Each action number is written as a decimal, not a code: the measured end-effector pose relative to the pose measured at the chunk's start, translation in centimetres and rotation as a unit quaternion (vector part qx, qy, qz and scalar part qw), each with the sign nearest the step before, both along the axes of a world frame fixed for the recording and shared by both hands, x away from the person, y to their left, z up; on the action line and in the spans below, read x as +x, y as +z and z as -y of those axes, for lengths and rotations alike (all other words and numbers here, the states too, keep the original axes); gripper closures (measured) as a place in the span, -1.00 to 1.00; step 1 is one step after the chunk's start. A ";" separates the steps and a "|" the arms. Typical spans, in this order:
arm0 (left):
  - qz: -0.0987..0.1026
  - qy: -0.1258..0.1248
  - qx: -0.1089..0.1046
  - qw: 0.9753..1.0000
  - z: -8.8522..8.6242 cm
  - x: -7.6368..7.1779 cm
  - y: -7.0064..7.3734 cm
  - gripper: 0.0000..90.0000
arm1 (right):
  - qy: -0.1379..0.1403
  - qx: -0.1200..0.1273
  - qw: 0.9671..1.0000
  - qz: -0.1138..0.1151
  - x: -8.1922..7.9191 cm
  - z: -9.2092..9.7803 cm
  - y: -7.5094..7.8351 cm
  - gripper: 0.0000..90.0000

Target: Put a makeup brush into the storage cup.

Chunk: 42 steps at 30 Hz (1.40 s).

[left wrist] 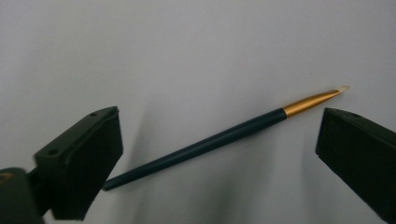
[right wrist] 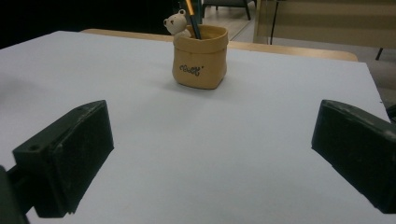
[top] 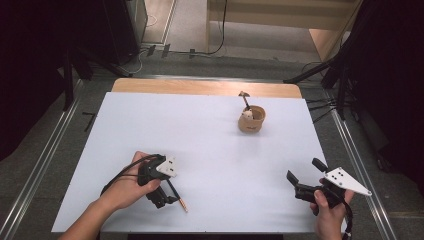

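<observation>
One brush is already sitting in the bear pot (top: pixel 251 120) at the far right of the white sheet (top: pixel 200 130), so I'm guessing I'm partway thru. I'm hovering the left gripper (left wrist: pixel 219 154) over the 2nd brush (left wrist: pixel 205 143), the dark-handled one w/ a gold ferrule, lying flat near the front-left edge. Jaws are spread either side of it, not pinching yet. Right gripper (top: pixel 305 181) is idling front-right, jaws wide apart, holding nothing. Grab, carry and drop are all remaining imo.
</observation>
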<state>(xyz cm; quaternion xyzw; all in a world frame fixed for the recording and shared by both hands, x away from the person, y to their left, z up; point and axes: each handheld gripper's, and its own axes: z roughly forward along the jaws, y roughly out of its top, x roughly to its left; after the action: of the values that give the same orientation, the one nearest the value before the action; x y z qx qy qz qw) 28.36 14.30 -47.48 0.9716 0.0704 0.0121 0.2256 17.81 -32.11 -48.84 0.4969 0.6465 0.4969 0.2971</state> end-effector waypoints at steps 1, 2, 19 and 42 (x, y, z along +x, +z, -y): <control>0.002 -0.003 0.008 1.000 0.1 0.0 -0.1 -0.85 | 0.000 0.000 1.000 0.000 0.0 0.0 0.0 -1.00; 0.005 -0.004 0.015 1.000 0.2 -0.1 -0.1 -0.84 | 0.000 0.000 1.000 -0.001 0.0 0.0 0.0 -1.00; 0.006 0.004 0.060 0.998 1.0 -0.1 -0.6 -0.51 | -0.001 0.000 1.000 -0.004 0.1 0.0 -0.2 -1.00; -0.059 0.056 0.077 0.994 1.6 0.9 0.1 0.90 | 0.006 -0.008 1.000 -0.013 0.3 -0.7 -0.5 -1.00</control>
<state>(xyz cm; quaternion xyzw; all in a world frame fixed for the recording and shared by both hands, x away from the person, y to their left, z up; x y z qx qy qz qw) 29.29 12.72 -47.36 0.9796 0.1364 -0.0276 0.1449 18.16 -31.45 -49.34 0.4970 0.6571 0.4869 0.2900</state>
